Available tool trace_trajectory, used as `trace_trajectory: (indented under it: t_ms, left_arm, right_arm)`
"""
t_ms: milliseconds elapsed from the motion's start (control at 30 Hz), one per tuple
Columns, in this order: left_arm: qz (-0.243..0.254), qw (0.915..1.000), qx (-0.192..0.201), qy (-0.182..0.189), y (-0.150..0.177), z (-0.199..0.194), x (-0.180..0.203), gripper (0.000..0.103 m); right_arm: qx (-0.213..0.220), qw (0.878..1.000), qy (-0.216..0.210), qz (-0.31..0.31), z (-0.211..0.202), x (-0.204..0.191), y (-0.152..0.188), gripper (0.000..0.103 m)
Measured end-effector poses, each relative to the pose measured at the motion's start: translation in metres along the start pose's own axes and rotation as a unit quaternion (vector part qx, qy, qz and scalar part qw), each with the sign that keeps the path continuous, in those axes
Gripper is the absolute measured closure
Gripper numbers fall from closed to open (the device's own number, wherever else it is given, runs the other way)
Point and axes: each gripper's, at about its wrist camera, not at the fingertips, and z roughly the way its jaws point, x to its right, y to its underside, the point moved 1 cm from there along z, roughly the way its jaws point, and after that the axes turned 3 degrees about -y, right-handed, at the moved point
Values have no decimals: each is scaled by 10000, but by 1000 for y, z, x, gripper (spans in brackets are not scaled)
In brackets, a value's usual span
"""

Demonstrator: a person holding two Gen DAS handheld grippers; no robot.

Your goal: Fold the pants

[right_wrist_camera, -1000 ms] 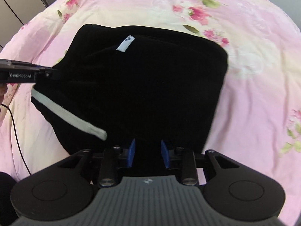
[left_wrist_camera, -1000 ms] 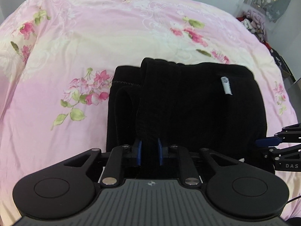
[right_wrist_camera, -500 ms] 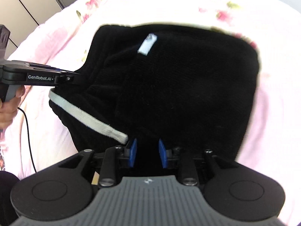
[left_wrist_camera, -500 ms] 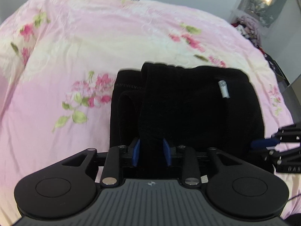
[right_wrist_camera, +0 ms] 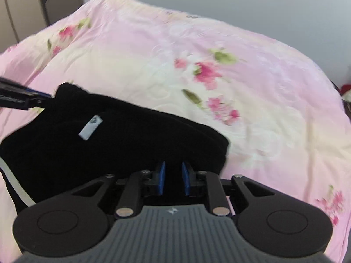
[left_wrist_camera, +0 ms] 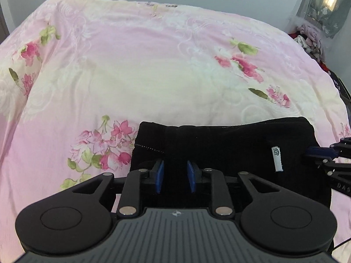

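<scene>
The black pants [left_wrist_camera: 230, 144] lie folded into a thick pad on the near part of the pink floral bedspread [left_wrist_camera: 153, 65], a white label [left_wrist_camera: 276, 159] on top. My left gripper [left_wrist_camera: 175, 176] is over the pad's near left edge. Its jaws are closing with a raised ridge of black fabric between the pads, which stand somewhat apart. In the right wrist view the pants [right_wrist_camera: 122, 135] fill the lower left, with a white band [right_wrist_camera: 15, 186] at their left edge. My right gripper [right_wrist_camera: 173, 176] is at the near right edge, jaws closing narrowly on the fabric. The left gripper [right_wrist_camera: 41, 96] touches the far left corner there.
The bedspread [right_wrist_camera: 252, 87] stretches wide beyond and to both sides of the pants. A heap of clothes [left_wrist_camera: 309, 41] lies past the bed's far right corner under a window. Wardrobe doors [right_wrist_camera: 19, 11] stand at the far left.
Both cameras have drawn back toward the near edge, so the pants now sit low in both views with much more bedspread above. The right pads have narrowed; the left pads stand wider than a second ago.
</scene>
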Motion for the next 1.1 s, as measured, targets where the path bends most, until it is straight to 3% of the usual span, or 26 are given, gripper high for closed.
trace_trajectory:
  t_ms: [100,233,300,333,367,400,433,467,600,667,833,1100]
  left_arm:
    - [-264,9995,-104,111,-1,11,-11,73]
    - [-205,9998,-67,56,-2,11,-8,72]
    - [-55,9999,11,141,-3,-1,-8,67]
    - [45,9999,63,142,-2,-9,-8,56]
    - [123,9999,106,60,-1,-15,-9,36]
    - [191,9997,153,-50,2,-23,-11,27]
    - [248,9995,194,-94,6,-30,-14,20]
    - [317,9993,192,-45,10,-36,-18,20]
    - [442,9989,-35,146,30,-48,-28,15]
    - [479,9987,-60,145,42,-49,-29,13]
    - [70,9990,-19,448,50,-44,-36,12]
    - [158,9974,-87,702,52,-27,-29,12]
  right_arm:
    - [-145,9995,244,-155,15,-13,5,93]
    - [-74,9995,300,-107,14,-14,4,96]
    - [-7,9996,278,-104,4,-14,6,96]
    - [30,9996,263,-103,-2,-13,7,95]
    - [73,9997,240,-60,-12,-12,10,88]
    - [111,9997,215,22,-19,-10,12,79]
    - [173,9996,166,150,-28,-9,15,54]
    - [219,9994,78,250,-35,-7,18,43]
    - [238,9986,-89,463,-63,-7,38,41]
    - [294,9982,-111,511,-74,-6,49,35]
    - [197,9933,-309,1097,-78,8,77,33]
    - [172,9739,-869,2090,-46,34,97,33]
